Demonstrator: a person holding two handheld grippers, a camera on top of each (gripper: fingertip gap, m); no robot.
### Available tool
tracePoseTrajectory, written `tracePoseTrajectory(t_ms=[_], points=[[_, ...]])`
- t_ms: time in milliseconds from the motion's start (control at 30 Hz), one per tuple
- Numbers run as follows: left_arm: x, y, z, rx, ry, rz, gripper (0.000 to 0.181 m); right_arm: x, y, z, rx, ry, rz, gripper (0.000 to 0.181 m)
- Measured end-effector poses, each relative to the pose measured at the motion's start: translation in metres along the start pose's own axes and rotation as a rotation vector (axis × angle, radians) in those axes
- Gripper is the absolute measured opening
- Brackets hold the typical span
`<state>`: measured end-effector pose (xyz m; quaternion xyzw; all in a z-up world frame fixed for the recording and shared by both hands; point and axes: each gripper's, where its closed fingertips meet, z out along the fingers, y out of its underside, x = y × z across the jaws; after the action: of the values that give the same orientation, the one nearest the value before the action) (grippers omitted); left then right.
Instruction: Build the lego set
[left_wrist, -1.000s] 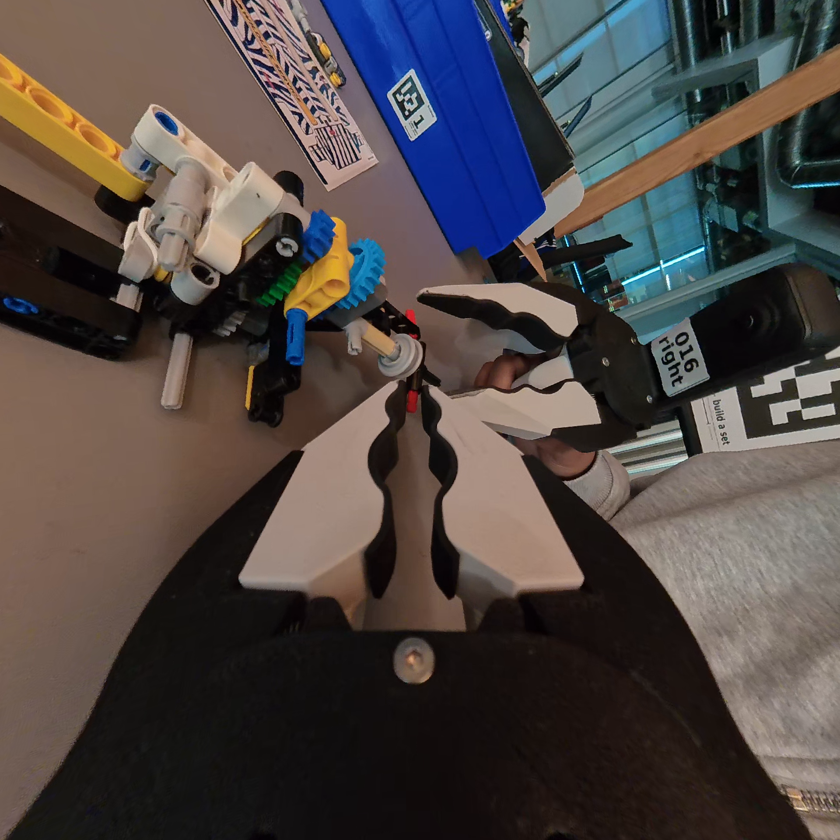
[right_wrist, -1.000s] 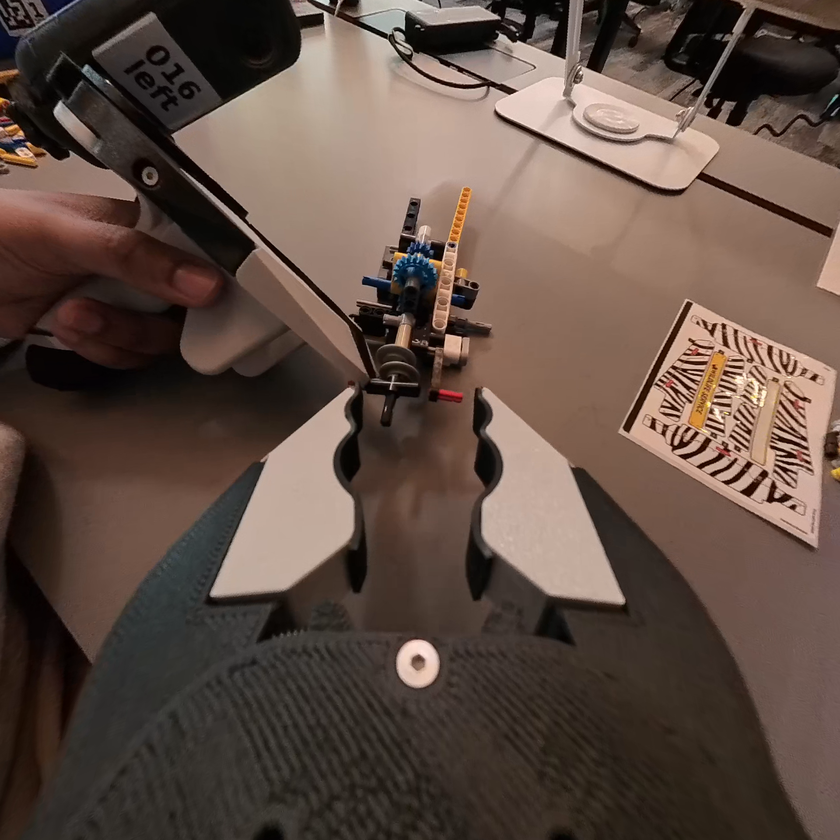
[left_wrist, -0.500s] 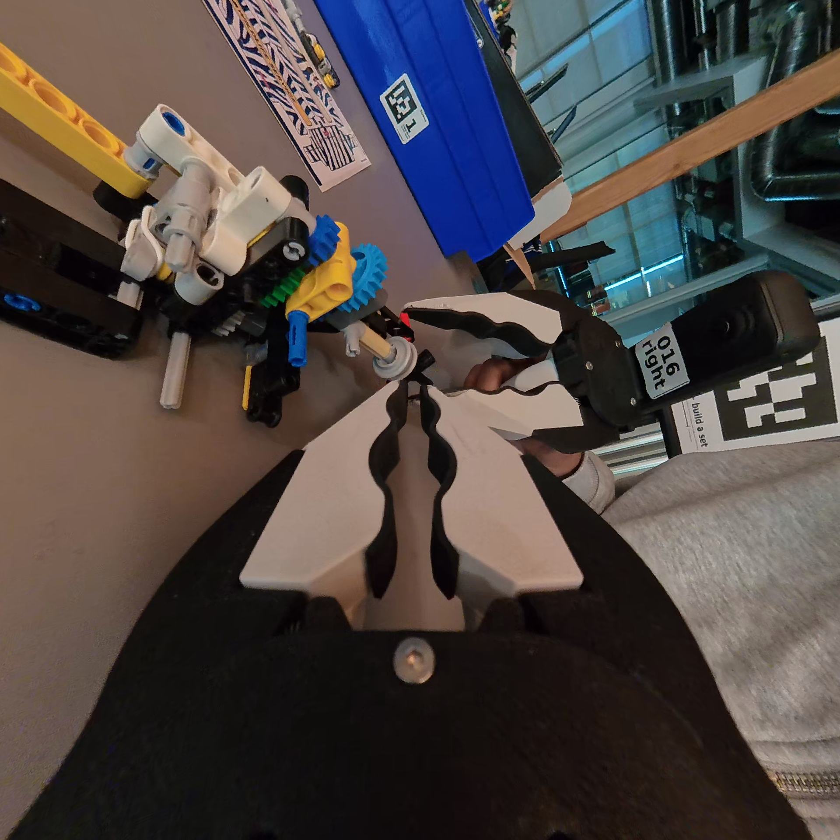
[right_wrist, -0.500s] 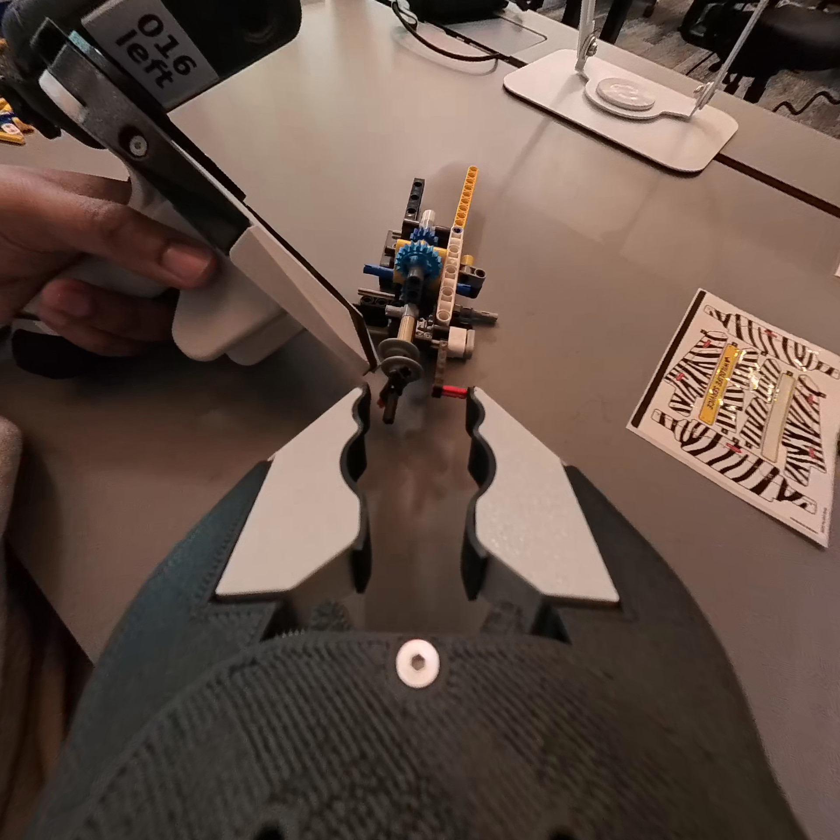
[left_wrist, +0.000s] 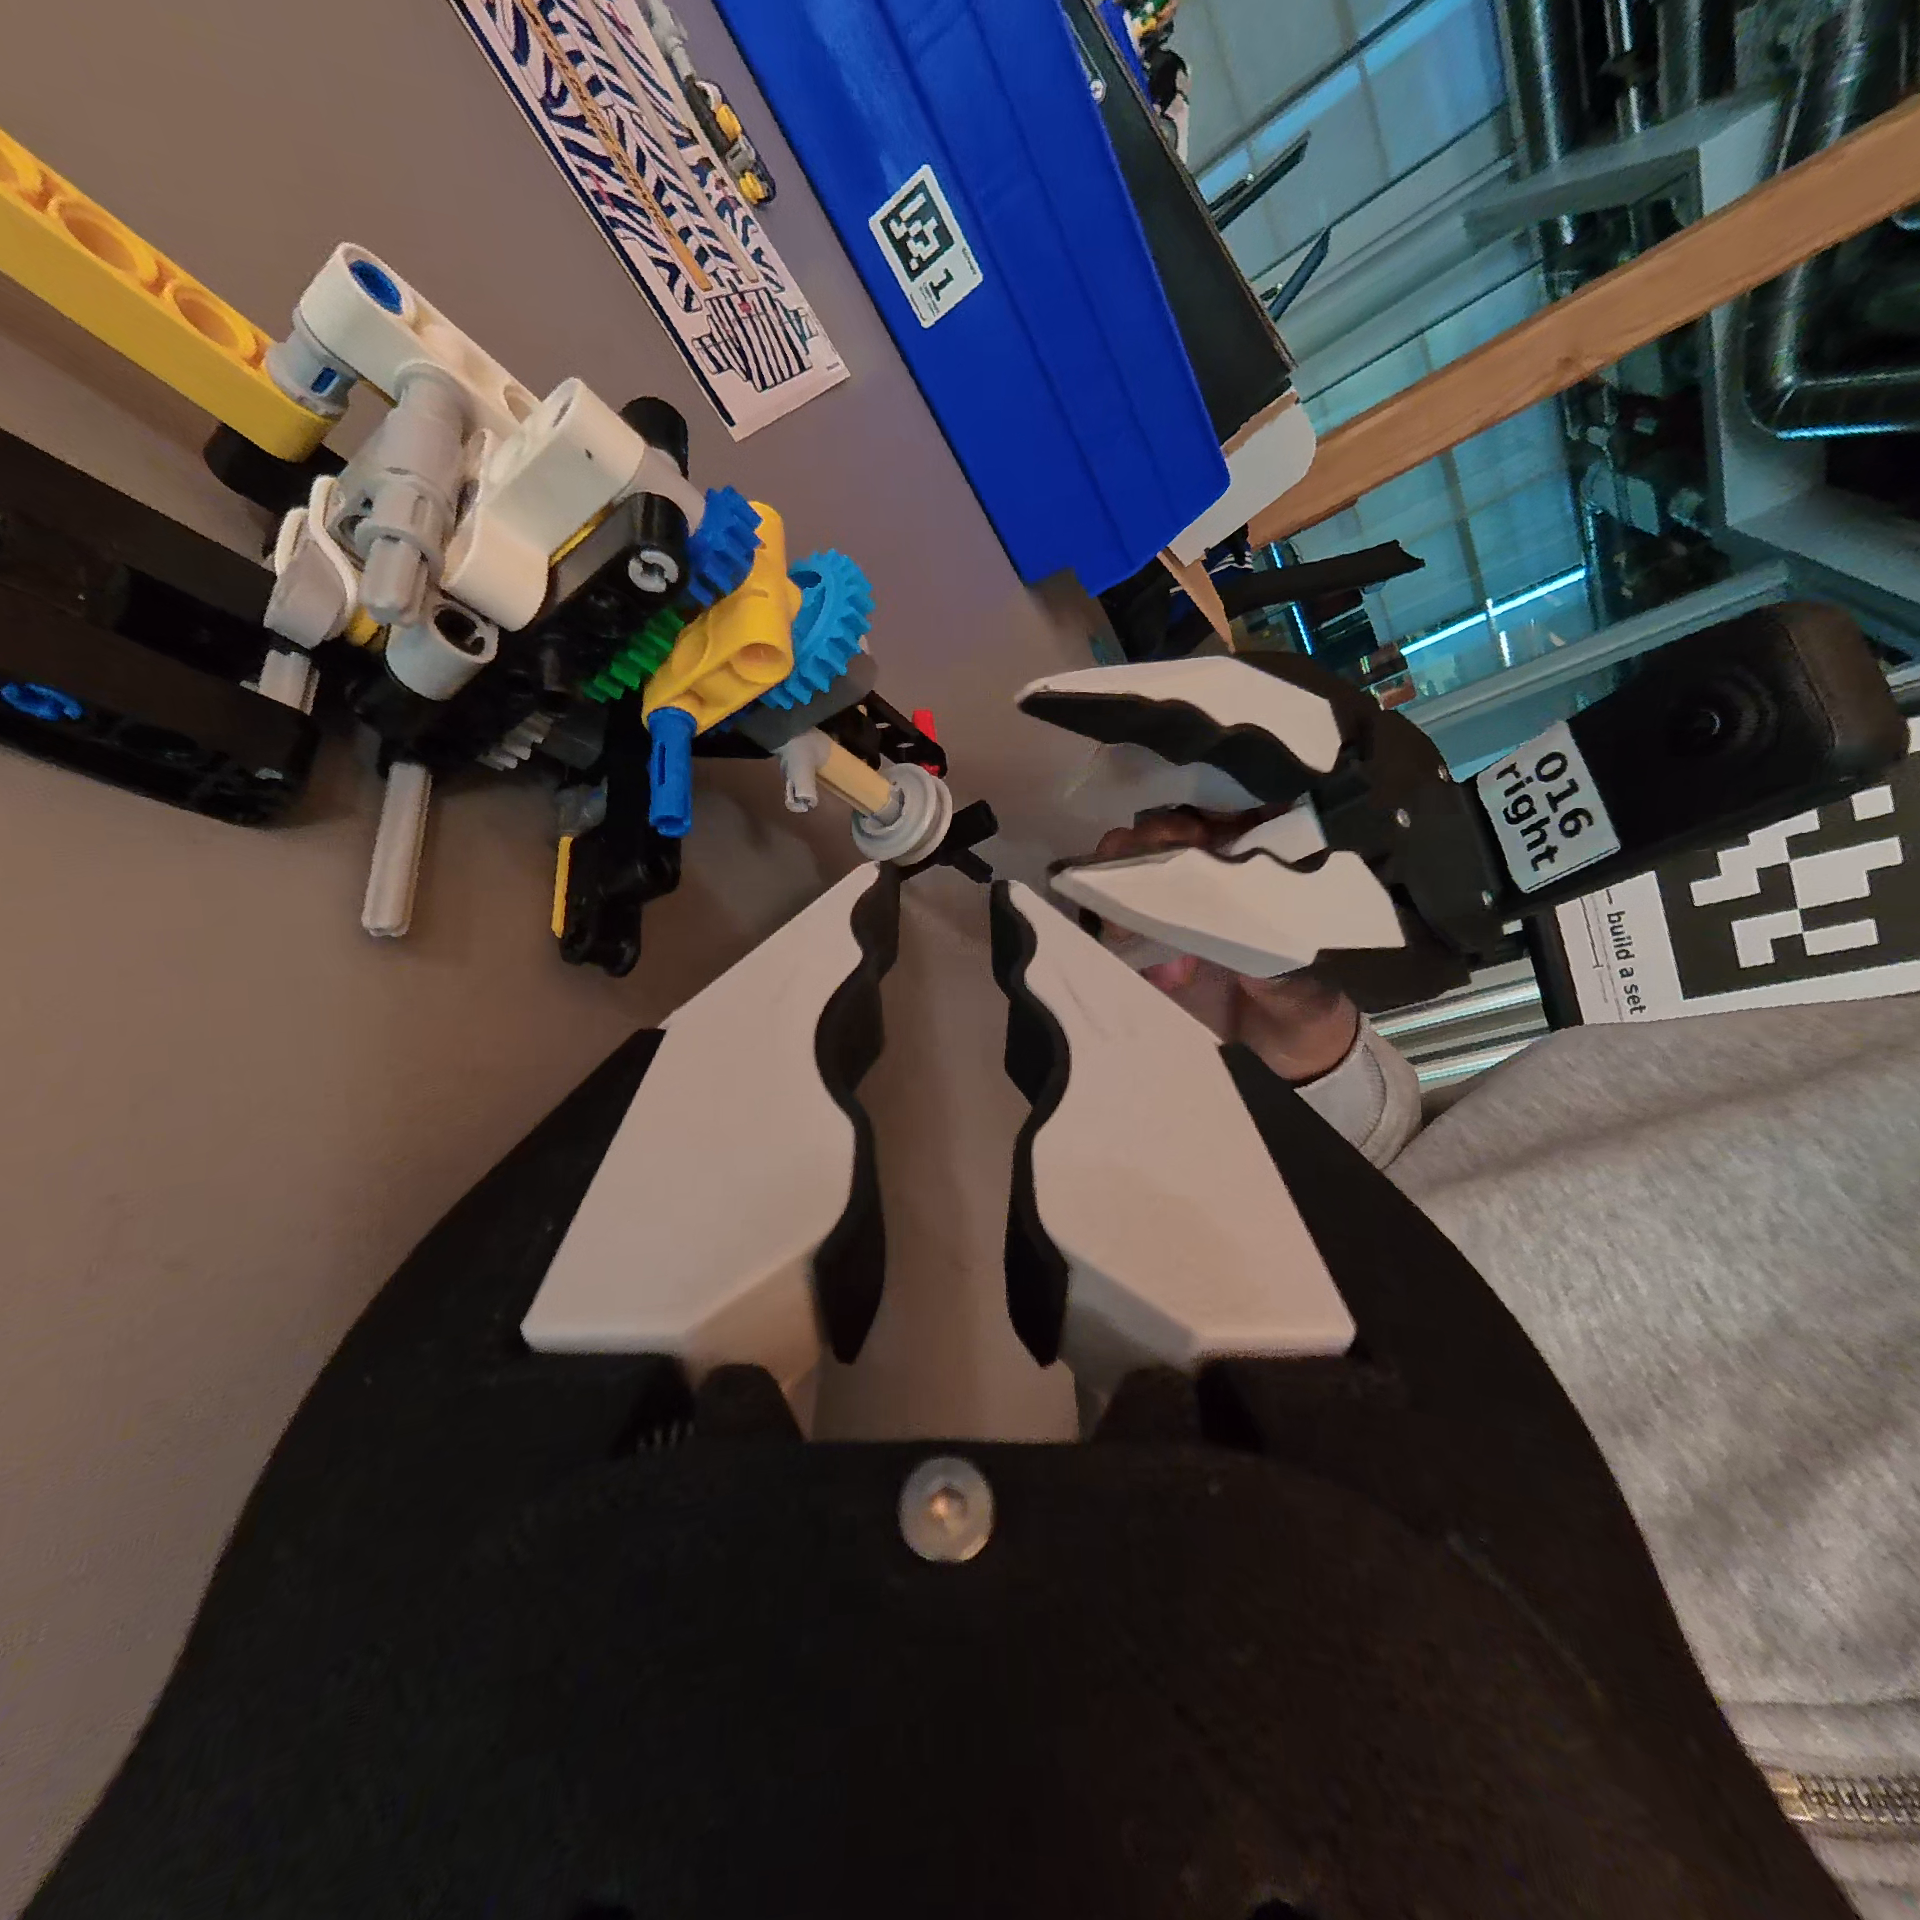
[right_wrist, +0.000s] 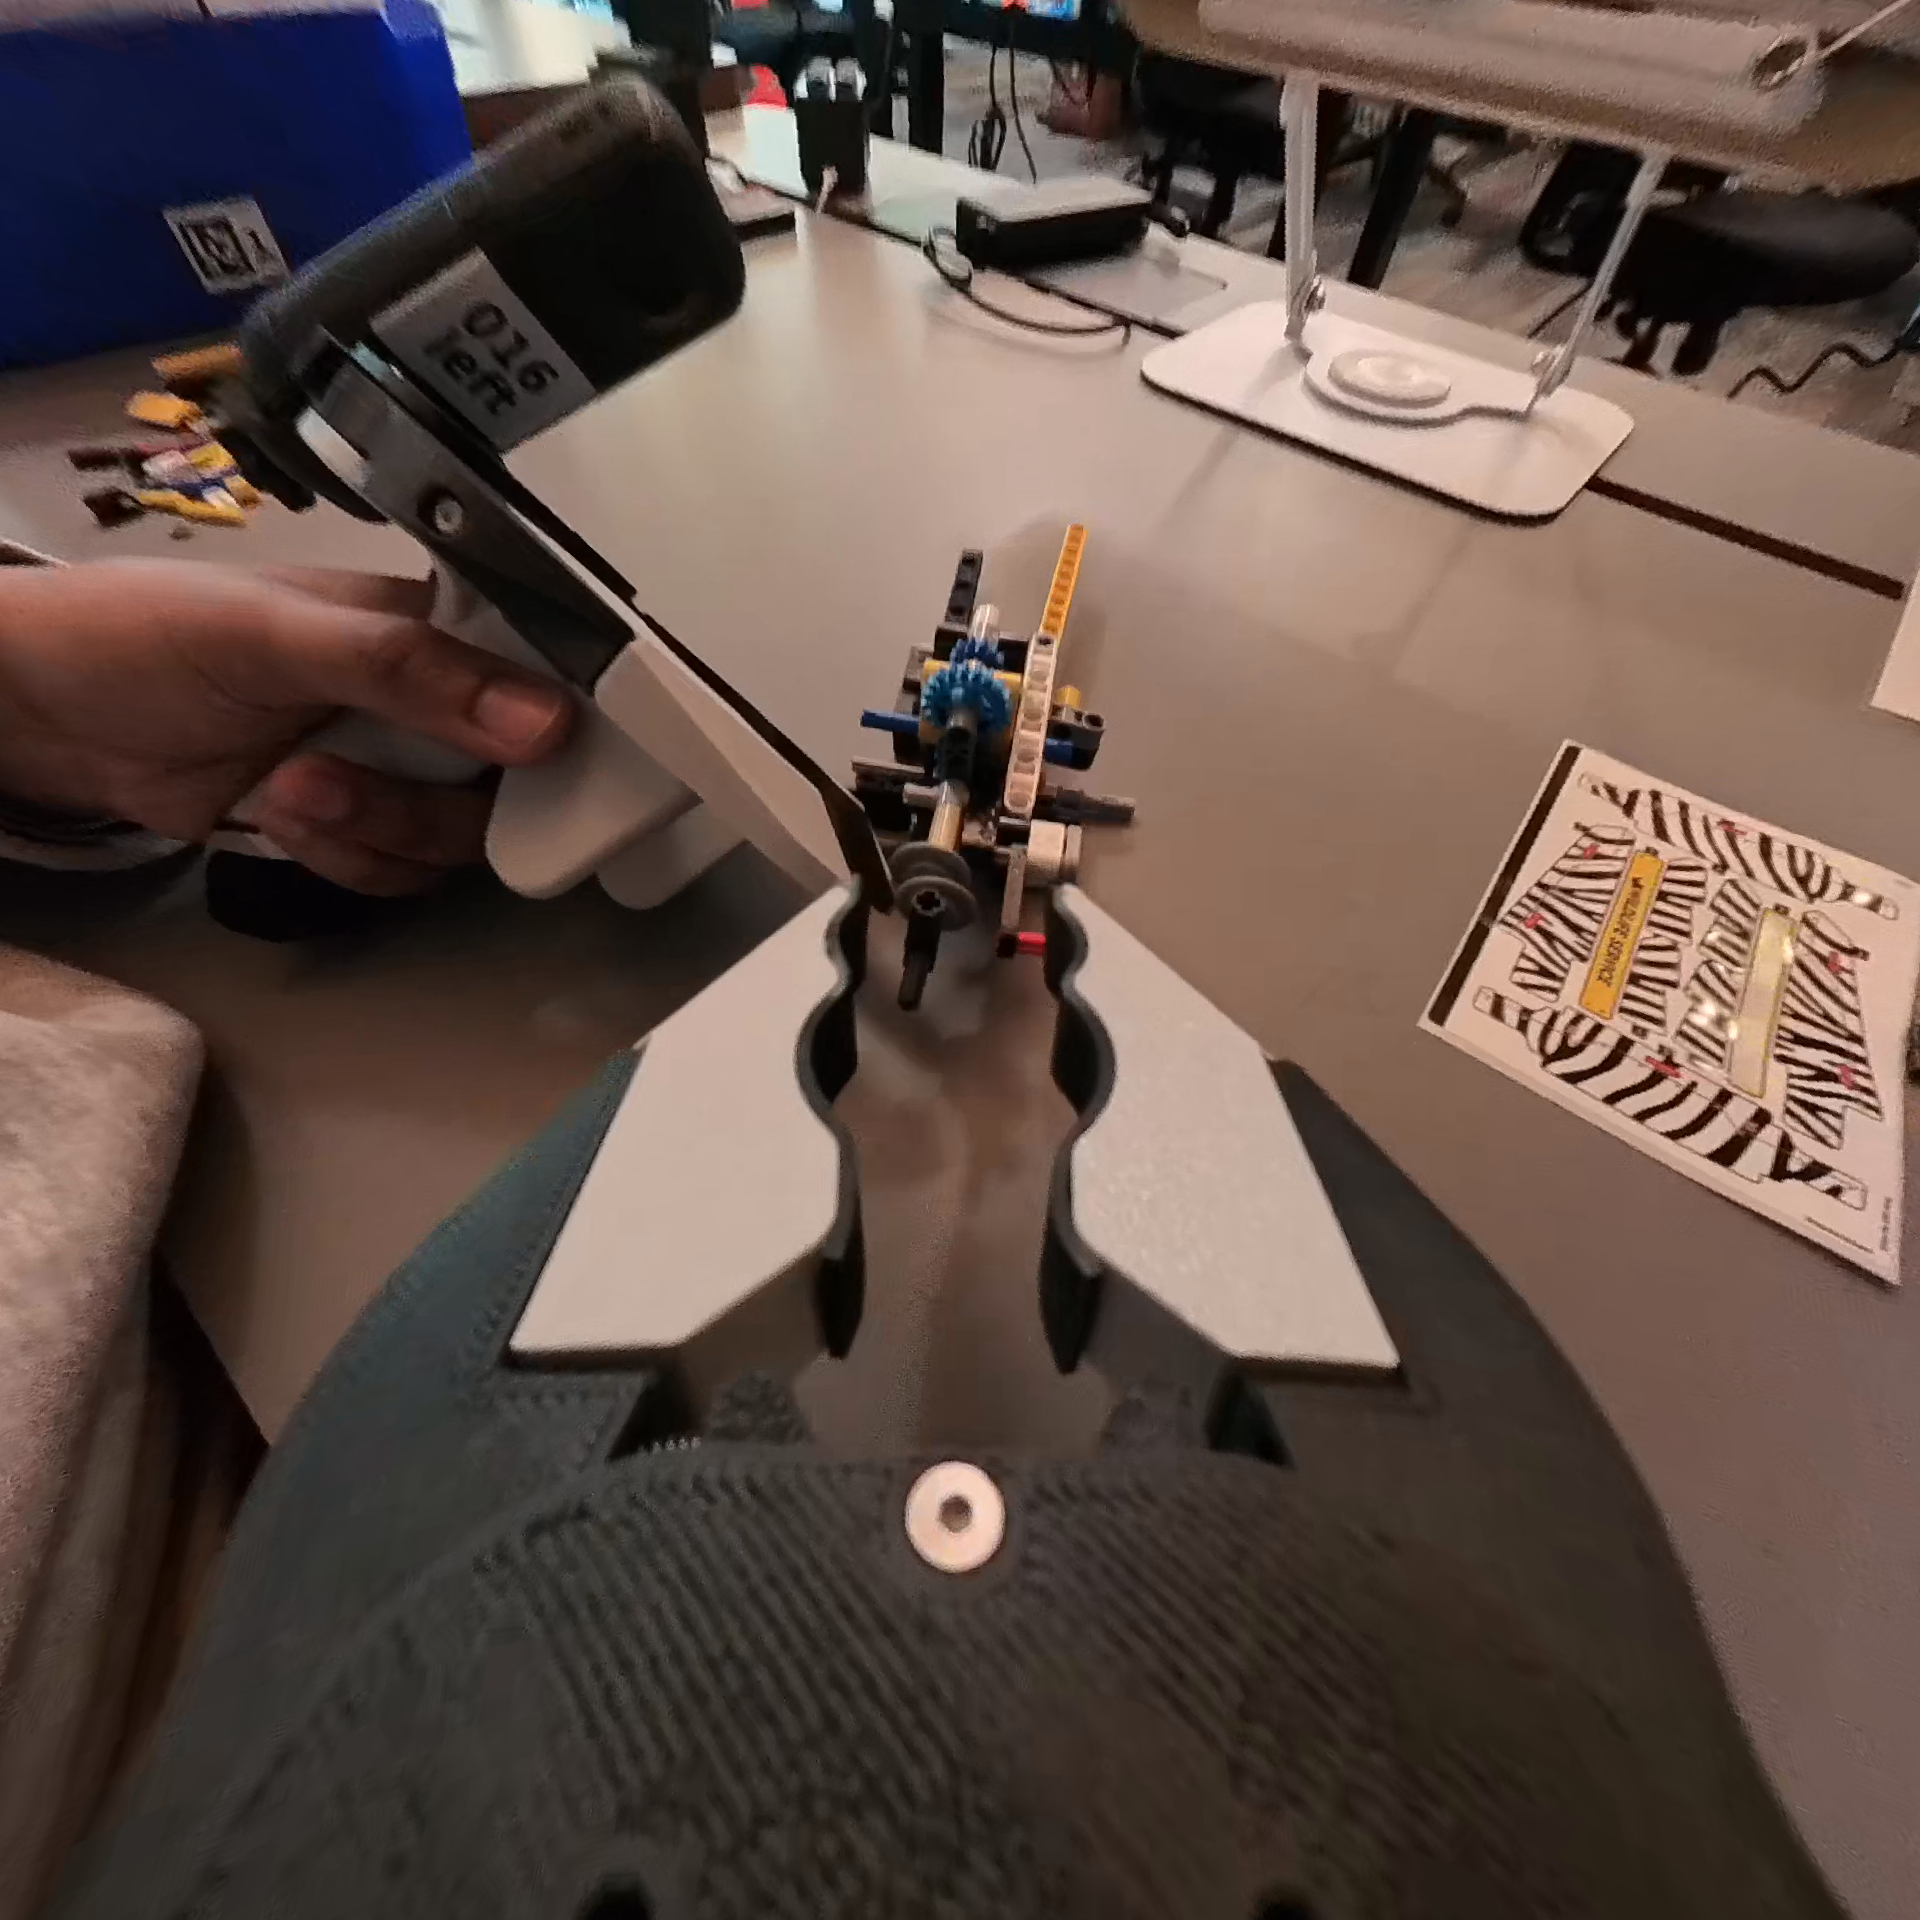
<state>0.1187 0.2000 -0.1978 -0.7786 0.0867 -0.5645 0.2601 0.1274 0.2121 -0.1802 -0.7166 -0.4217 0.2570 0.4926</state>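
The lego model lies on the grey table, at 12 o'clock from both grippers. The left gripper and right gripper are both apart, empty, flanking its black pin. Best steady the model first, then close squarely on the pin.

Half-built lego set lies on the grey table (yellow beam, blue gears, grey axle).
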Motion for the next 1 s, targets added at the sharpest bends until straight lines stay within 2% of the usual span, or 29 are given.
tracePoseTrajectory(t_ms=[200, 367, 800, 1000], points=[[0.003, 0.004, 0.002, -0.026, 0.009, 0.021, 0.021, -0.003, -0.002, 0.002, 0.014, -0.029, 0.043, 0.028], [0.002, 0.006, 0.003, -0.029, -0.012, 0.044, 0.024, 0.008, 0.003, 0.005, -0.019, 0.05, 0.017, 0.026], [0.001, 0.002, 0.006, -0.038, 0.001, 0.028, 0.03, 0.018, 0.008, 0.005, -0.043, 0.079, 0.058, 0.027], [0.0, 0.0, 0.008, -0.043, 0.005, 0.026, 0.03, 0.012, -0.006, 0.0, 0.043, 0.034, 0.046, 0.034]])
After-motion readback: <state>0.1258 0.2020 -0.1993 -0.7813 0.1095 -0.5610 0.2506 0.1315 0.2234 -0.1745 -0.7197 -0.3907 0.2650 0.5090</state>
